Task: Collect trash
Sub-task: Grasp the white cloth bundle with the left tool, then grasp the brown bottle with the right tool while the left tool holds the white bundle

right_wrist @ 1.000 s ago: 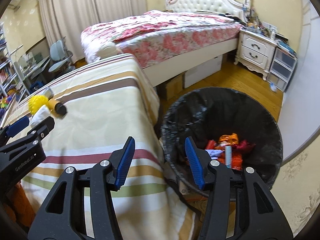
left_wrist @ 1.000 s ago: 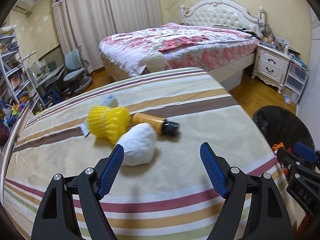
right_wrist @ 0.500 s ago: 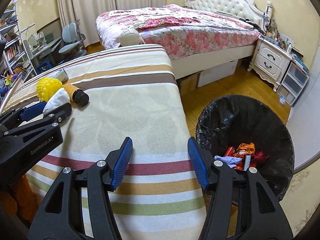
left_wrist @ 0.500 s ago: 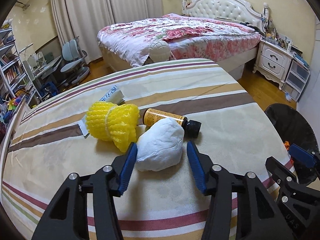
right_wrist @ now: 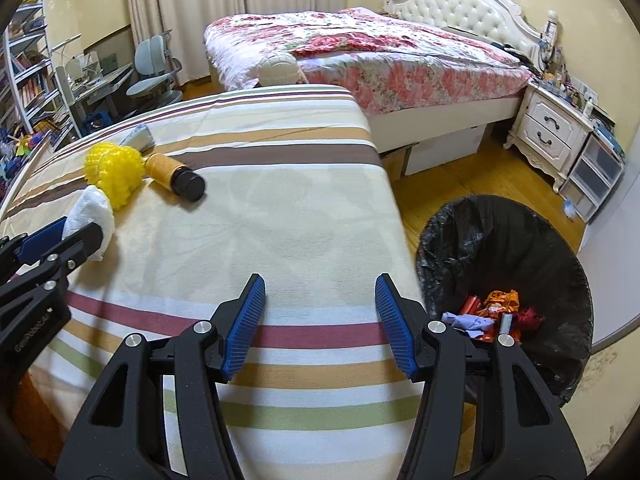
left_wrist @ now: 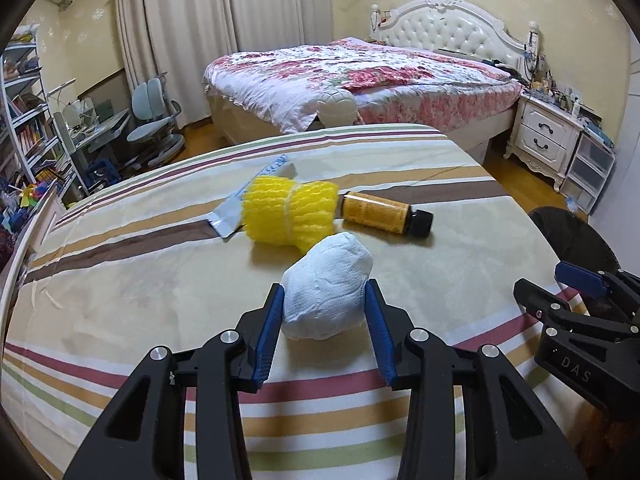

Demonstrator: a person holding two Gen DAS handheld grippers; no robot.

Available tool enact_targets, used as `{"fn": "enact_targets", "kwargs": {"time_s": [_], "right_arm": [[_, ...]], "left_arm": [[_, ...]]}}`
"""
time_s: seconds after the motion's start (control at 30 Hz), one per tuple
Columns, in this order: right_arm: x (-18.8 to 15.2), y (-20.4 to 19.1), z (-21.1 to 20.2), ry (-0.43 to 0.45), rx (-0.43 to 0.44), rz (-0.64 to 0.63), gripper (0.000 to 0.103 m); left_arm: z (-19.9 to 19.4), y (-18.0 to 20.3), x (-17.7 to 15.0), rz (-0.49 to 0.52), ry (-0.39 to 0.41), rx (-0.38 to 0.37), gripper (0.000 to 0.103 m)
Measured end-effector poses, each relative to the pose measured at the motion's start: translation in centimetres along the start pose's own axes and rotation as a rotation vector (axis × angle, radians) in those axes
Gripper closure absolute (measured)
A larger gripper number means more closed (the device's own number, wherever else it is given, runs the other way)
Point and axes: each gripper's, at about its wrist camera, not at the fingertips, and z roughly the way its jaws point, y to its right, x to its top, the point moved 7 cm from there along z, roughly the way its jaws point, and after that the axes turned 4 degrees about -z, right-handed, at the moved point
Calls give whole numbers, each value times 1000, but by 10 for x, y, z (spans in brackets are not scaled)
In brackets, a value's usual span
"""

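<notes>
A crumpled white paper wad (left_wrist: 326,284) lies on the striped tablecloth (left_wrist: 160,288). My left gripper (left_wrist: 324,292) has its jaws closing on the wad, and both blue pads touch its sides. Behind the wad sit a yellow foam net (left_wrist: 292,208), an amber bottle with a black cap (left_wrist: 380,212) and a silver-blue wrapper (left_wrist: 232,212). My right gripper (right_wrist: 320,280) hangs open over the cloth's near right part with nothing between its fingers. The right wrist view shows the wad (right_wrist: 90,212) in the left gripper (right_wrist: 68,232).
A bin lined with a black bag (right_wrist: 504,240) stands on the wood floor right of the table and holds several pieces of trash. Beyond are a floral bed (left_wrist: 360,76), a white nightstand (left_wrist: 548,140), a desk chair (left_wrist: 156,120) and bookshelves (left_wrist: 24,120).
My left gripper went forward to the paper wad and its jaws narrowed onto it. My right gripper swung left, from over the bin to over the striped cloth.
</notes>
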Motion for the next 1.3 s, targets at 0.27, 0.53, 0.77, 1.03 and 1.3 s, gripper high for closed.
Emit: {"fn": "enact_targets", "kwargs": {"time_s": [0.27,0.53,0.77,1.03,1.3], "right_arm": [[11,-35,7,-6,43,-71,47],[34,-62,25,-11,68,-119,44],[55,-80,40,-13,75,-149,44],[71,-92,53,-13,73,-162,44],[69,-103,50,-7,97,-190,73]], "left_arm": [[-2,-72,-9,-92,-17,99,62],[4,-116,-11,-154,-28,160,62],[10,-129,-10,-169,-35,161,62],[12,-130,-8,-172,-35,158,62],[13,-131,-6,-173,-35,155,62]]}}
